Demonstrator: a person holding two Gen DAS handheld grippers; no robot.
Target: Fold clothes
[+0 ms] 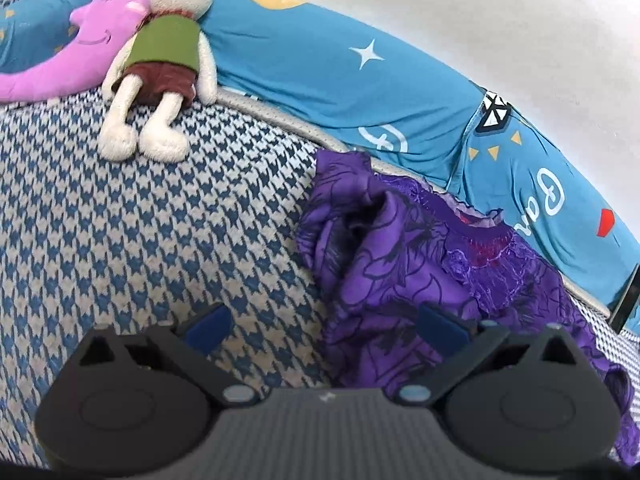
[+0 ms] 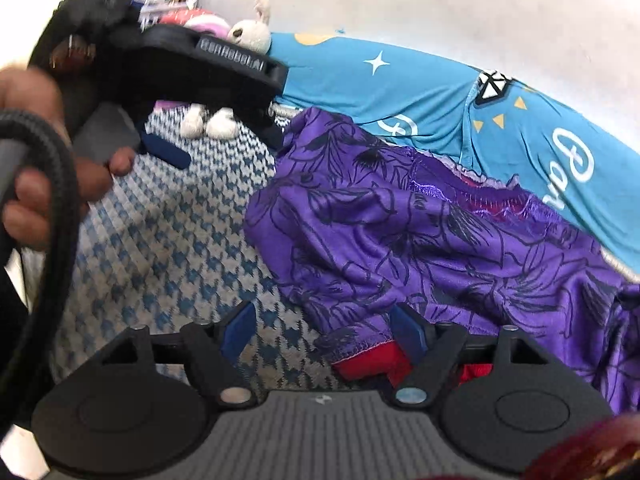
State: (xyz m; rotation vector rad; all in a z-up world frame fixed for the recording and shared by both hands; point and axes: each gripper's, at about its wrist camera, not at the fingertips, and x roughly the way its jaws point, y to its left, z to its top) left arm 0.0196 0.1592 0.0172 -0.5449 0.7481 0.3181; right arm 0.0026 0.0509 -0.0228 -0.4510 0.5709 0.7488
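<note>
Left tool (image 1: 326, 326) open; purple garment (image 1: 420, 264) under right fingertip.

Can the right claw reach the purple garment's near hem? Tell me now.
Probably yes. The right claw is open just short of the purple garment, whose hem lies between its fingers with nothing in between; the left claw is off to the side.

- The garment (image 1: 420, 264) lies crumpled on the bed (image 1: 140, 220), against its far edge.
- A pillow (image 1: 340, 80) runs along that edge, behind the garment.
- The plush rabbit (image 1: 164, 64) lies to the garment's left, leaning on the pillow.
</note>
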